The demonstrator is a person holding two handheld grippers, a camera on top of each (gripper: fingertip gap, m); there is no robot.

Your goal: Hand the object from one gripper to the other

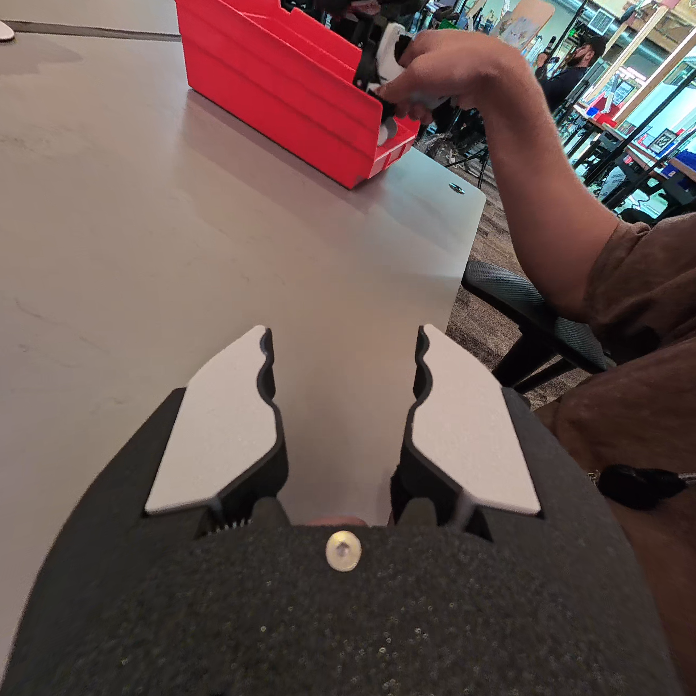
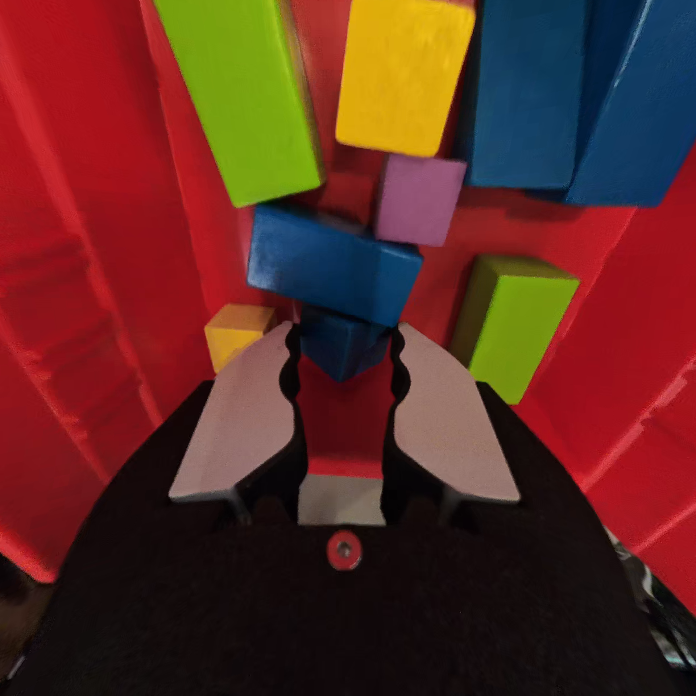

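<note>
Red bin [image 2: 75, 263] surrounds our right gripper [image 2: 344, 335], fingers apart around a blue block [image 2: 342, 350]; our left gripper [image 1: 343, 331] gapes empty over the table [image 1: 150, 244].

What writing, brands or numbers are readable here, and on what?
None can be read.
The red bin, the coloured blocks, the left gripper and the right gripper bear no writing.
Posters and a framed black-and-white pattern in the background are too small to read.

We hold the left gripper [image 1: 343, 341] low in the frame, jaws spread wide and bare; at upper right our right hand [image 1: 444, 71] tips the right gripper [image 2: 345, 339] steeply downward, jaws parted
</note>
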